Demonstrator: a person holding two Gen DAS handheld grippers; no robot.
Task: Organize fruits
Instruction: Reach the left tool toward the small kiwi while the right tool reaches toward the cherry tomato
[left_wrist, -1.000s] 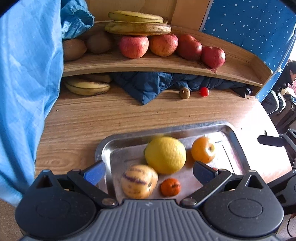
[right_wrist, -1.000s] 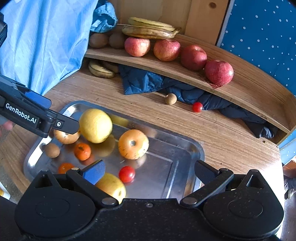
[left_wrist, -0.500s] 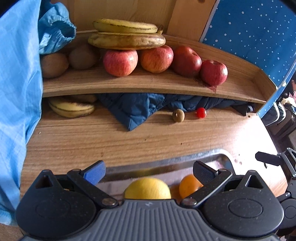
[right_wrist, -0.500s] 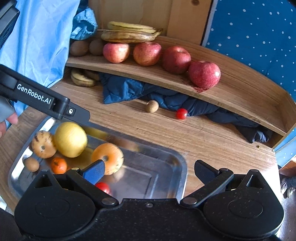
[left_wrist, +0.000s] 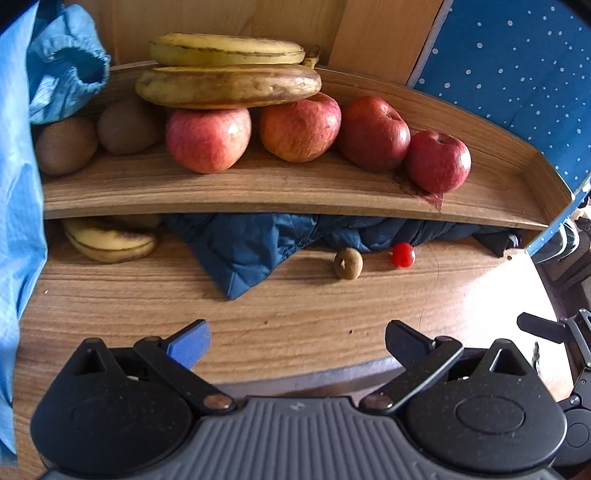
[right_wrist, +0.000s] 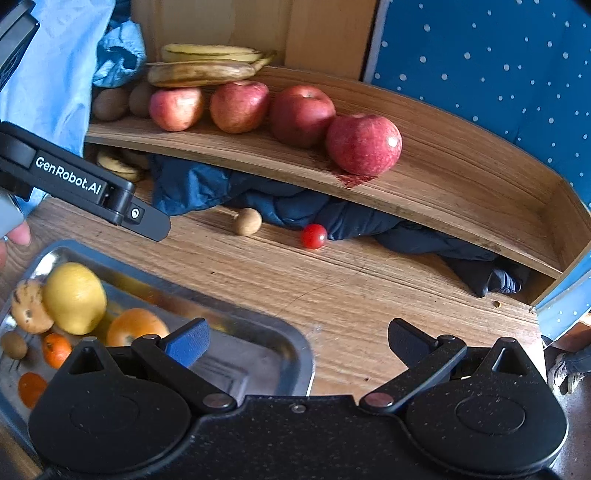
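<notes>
A wooden shelf (left_wrist: 280, 192) carries several red apples (left_wrist: 208, 138), two kiwis (left_wrist: 66, 146) and bananas (left_wrist: 229, 85). Below it on the table lie a small brown fruit (left_wrist: 348, 263) and a cherry tomato (left_wrist: 402, 254); both show again as the brown fruit (right_wrist: 246, 221) and the tomato (right_wrist: 313, 236). A steel tray (right_wrist: 291, 339) at lower left holds a yellow lemon (right_wrist: 74, 297), an orange fruit (right_wrist: 135, 326), small tangerines and a speckled fruit. My left gripper (left_wrist: 295, 341) is open and empty, facing the shelf. My right gripper (right_wrist: 297, 341) is open and empty over the tray's right end.
A dark blue quilted jacket (left_wrist: 251, 247) is stuffed under the shelf. More bananas (left_wrist: 109, 240) lie beneath the shelf at left. Light blue cloth (left_wrist: 18, 184) hangs on the left. A blue dotted wall (right_wrist: 498, 66) closes off the right. A person's fingertip (right_wrist: 18, 232) shows at the left edge.
Both grippers have lifted and swung toward the shelf. The tray has dropped out of the left wrist view and slid to the lower left in the right wrist view.
</notes>
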